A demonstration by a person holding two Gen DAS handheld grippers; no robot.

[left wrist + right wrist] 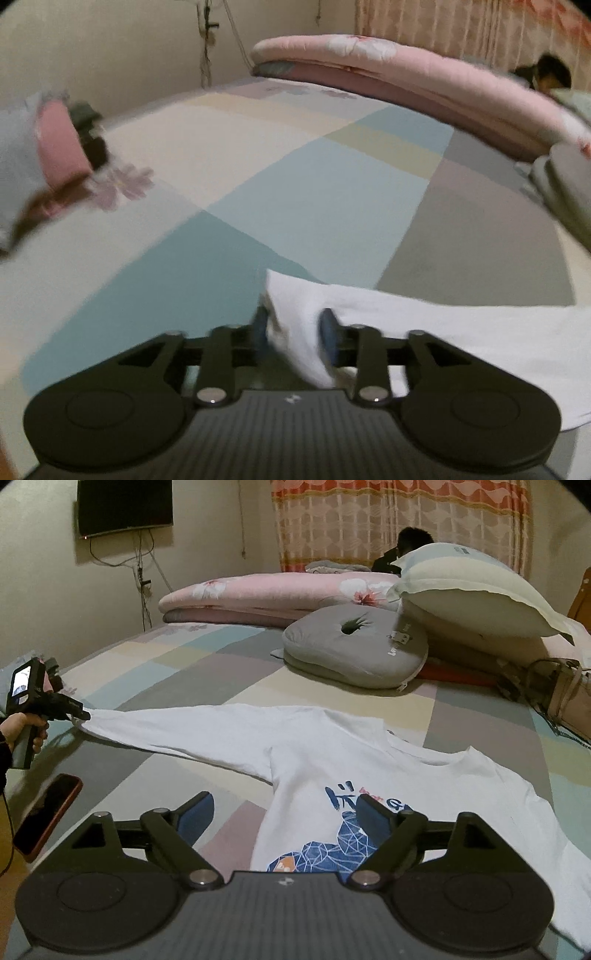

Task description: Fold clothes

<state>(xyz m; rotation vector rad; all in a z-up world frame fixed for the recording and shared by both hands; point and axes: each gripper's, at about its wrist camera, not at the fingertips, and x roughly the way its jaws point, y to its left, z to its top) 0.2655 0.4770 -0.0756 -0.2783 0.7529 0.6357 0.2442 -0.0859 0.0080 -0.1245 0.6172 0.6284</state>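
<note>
A bed in a pastel patchwork sheet (192,657) carries a white long-sleeved printed shirt (332,753), spread flat near us. The left gripper (295,326) pinches the stretched sleeve cuff far left; the right gripper (282,812) hovers wide, empty. Next, I'd guess: fold that sleeve inward.

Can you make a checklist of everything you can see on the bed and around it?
Surface: patchwork bedsheet, flat.
Job's things: white shirt spread print-up, one sleeve stretched out sideways.
Clutter: phone, grey cushion, pillow, pink quilt, bag.
Grippers: left gripper has the sleeve end between its pads; right gripper open over the shirt's side edge.
Cables: wires hanging under the wall TV.
Surroundings: curtain; a person beyond the quilt.
</note>
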